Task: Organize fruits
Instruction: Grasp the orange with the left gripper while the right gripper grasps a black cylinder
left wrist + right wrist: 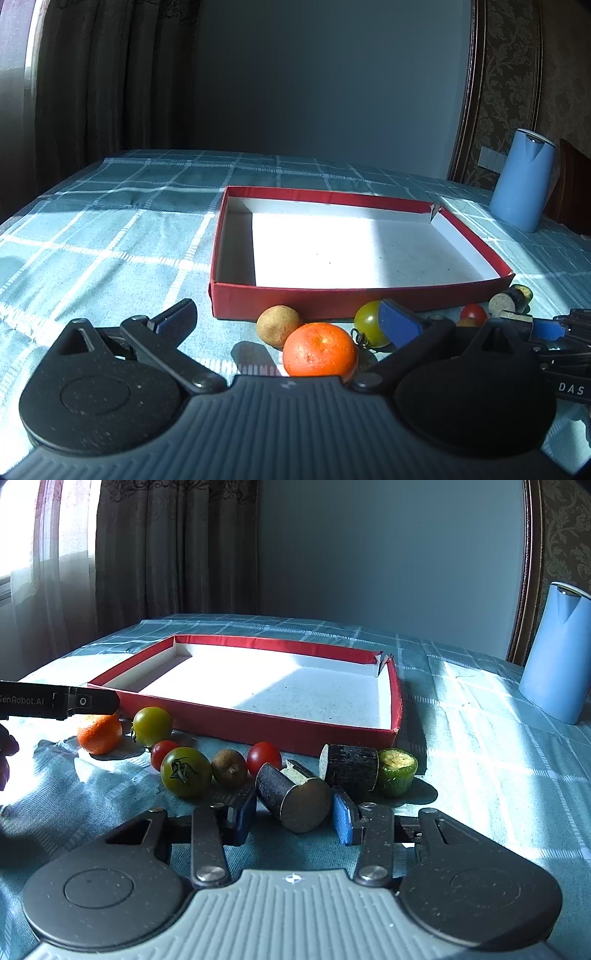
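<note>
Now both my grippers straddle fruit, jaws wide.
Left gripper [286, 325] frames the orange [320, 350]: soft, grip its middle; right gripper [294, 812] frames the dark stub [293, 802].

blue jug [557, 653], checked tablecloth [110, 236], curtains [166, 546]

We looked low across the table from both wrists toward the red tray [354, 299] [280, 727], sharing it and the fruit nearby.

Our left gripper [288, 325] and right gripper [294, 814] share ribbed grey housings, black round-ended arms, silver rivets and blue pads [341, 821]; one casing reads "GenRobot.AI".
</note>
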The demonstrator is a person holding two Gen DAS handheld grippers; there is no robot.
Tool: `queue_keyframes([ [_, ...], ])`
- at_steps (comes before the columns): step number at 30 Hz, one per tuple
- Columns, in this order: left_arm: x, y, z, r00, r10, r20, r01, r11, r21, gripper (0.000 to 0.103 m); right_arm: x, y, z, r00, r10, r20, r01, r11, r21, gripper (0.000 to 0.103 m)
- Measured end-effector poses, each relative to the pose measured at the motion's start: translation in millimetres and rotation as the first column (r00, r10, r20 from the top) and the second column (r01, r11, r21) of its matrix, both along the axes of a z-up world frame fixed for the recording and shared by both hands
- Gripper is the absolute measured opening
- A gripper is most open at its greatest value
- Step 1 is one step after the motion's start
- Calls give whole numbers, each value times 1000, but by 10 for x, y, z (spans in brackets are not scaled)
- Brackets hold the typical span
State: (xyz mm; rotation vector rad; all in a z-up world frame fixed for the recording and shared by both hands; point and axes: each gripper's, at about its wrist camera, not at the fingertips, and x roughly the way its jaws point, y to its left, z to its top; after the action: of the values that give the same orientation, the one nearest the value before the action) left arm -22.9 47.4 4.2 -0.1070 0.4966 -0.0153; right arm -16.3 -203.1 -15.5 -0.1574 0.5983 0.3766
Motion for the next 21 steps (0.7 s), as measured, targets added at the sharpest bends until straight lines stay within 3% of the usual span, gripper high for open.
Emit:
queue_keyframes([
  [9,-274,237,3,1000,27,-13,-28,997,-75,103,25,-182,6,1000,10,-30,-6,992,125,42],
  [13,-314,157,-27,998,46,-43,-47,998,-38,103,19,-194,12,1000,5,-24,-2,991,135,42],
  [17,-255,-94,-36,998,30,-54,-27,998,52,103,-19,-195,29,1000,7,-4,-7,991,135,42],
  [18,-215,-153,-41,997,25,-66,-20,997,69,102,-17,-194,29,1000,5,-4,-4,991,133,42],
  [21,-111,-212,-74,993,15,-115,-8,998,64,84,-1,-210,26,1000,-3,-12,4,990,140,42],
])
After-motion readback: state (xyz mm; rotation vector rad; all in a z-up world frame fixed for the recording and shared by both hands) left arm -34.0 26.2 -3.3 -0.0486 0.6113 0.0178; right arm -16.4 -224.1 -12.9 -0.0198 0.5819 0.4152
